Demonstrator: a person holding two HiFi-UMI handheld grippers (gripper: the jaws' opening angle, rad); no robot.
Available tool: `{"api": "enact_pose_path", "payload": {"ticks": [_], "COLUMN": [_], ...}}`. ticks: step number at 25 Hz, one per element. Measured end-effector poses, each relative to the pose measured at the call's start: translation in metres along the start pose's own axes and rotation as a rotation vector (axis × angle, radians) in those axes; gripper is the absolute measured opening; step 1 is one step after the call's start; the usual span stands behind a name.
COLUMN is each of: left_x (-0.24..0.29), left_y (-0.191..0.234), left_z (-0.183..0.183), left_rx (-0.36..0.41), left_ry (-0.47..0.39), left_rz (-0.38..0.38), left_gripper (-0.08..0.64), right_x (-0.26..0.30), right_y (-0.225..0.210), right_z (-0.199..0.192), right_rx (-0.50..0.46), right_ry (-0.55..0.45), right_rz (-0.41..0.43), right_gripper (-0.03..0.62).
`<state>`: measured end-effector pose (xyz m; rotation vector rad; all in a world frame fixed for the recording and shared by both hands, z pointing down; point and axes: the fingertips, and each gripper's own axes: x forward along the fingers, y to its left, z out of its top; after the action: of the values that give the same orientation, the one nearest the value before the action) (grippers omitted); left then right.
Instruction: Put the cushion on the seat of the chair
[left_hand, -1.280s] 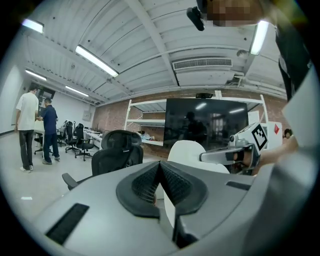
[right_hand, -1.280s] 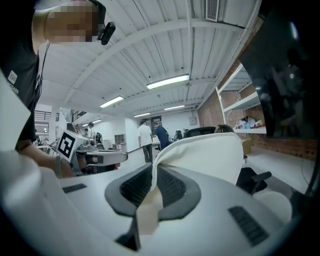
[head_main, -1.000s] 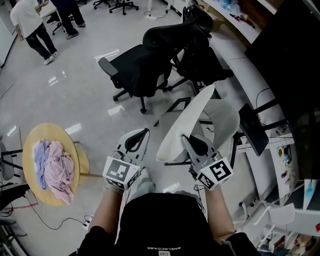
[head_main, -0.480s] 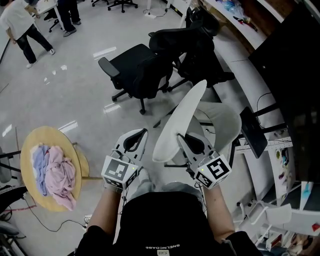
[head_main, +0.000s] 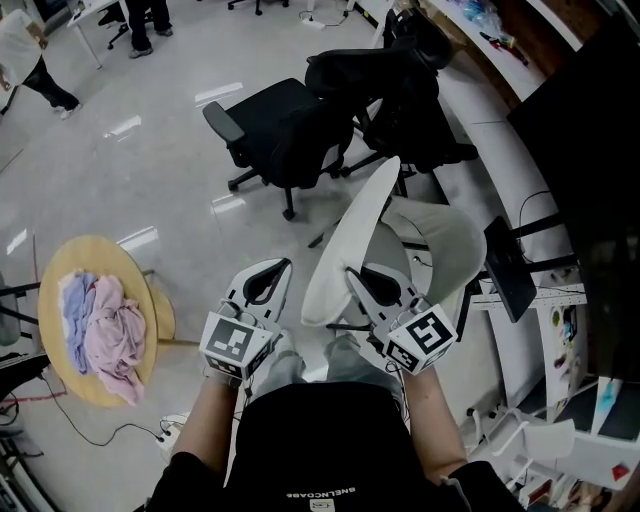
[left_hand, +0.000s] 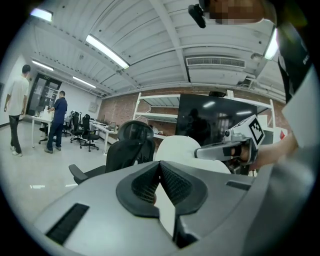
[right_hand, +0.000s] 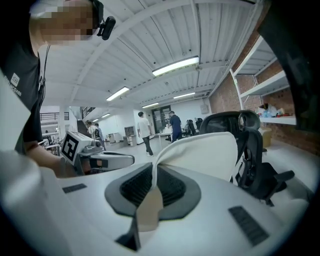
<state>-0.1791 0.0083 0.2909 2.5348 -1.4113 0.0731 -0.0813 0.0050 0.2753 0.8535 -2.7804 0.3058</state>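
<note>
The cushion (head_main: 352, 235) is a flat white oval pad, held on edge and tilted up. My right gripper (head_main: 353, 276) is shut on its near rim; in the right gripper view the gripper (right_hand: 152, 169) has the cushion (right_hand: 200, 152) rising from between the pads. The white shell chair (head_main: 452, 238) stands just behind and to the right of the cushion, its seat mostly hidden by it. My left gripper (head_main: 284, 267) hangs left of the cushion, shut and holding nothing; in its own view the left gripper (left_hand: 160, 165) has its pads meeting at the tip.
Two black office chairs (head_main: 280, 125) (head_main: 405, 85) stand beyond the white one. A round wooden table (head_main: 60, 275) with crumpled cloths (head_main: 100, 325) is at the left. A long desk with a monitor (head_main: 508, 268) runs along the right. People (head_main: 22, 50) stand far off at top left.
Both hands have edged forward and a little lower, carrying the cushion nearer to the white chair. The right gripper's hold on the cushion is unchanged.
</note>
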Motion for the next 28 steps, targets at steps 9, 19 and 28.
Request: {"api": "enact_pose_path", "payload": {"ticks": [9,19,28], "left_x": [-0.005,-0.003,0.006], "left_y": [-0.008,-0.014,0.007], "left_z": [-0.028,-0.065,-0.113], "left_rx": [-0.048,-0.102,-0.183], "left_ry": [0.038,0.107,0.148], "left_rz": [0.133,0.253,0.339], "left_gripper": [0.012,0.012,0.014], "right_x": [0.008,0.039,0.069], "right_y": [-0.017,-0.049,-0.066], "right_z": [-0.036,-0.095,-0.161], "right_rx": [0.045,0.115,0.149], "right_ry": [0.069,0.163,0.254], "right_rz": [0.1,0.187,0.247], "right_gripper": [0.038,0.038,0.038]}}
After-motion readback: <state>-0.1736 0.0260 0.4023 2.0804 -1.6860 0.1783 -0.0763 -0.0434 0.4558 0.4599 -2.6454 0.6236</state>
